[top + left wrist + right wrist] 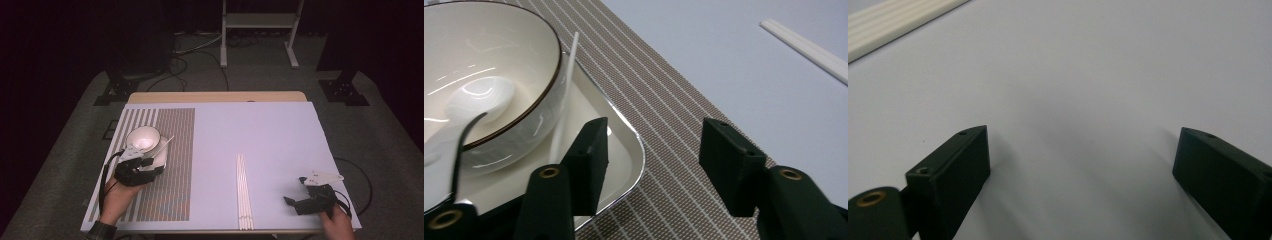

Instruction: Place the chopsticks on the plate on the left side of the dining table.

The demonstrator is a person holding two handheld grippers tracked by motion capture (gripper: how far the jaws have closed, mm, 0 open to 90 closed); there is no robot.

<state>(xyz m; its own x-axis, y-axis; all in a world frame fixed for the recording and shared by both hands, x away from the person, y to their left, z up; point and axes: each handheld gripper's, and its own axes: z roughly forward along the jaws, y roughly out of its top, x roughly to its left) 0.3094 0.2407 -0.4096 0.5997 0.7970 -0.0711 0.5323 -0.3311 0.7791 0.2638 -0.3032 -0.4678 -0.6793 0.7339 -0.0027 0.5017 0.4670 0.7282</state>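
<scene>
Pale surface (280,130), dark room behind. Near edge: my right hand-held gripper (299,196) rested wide, nothing between its jaws, white chopsticks (243,192) just to its left. My left hand-held gripper (651,165) stood half open and empty beside the tray (636,150) on the striped mat (664,100); bowl (489,65) with spoon (479,100) just beyond. Judged: tray setting released; next, fetch chopsticks.

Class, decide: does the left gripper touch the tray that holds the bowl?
Cannot tell. In the left gripper view, one finger overlaps the tray rim, but whether it rests on it or hovers above is unclear. The bowl sits on the tray.
</scene>
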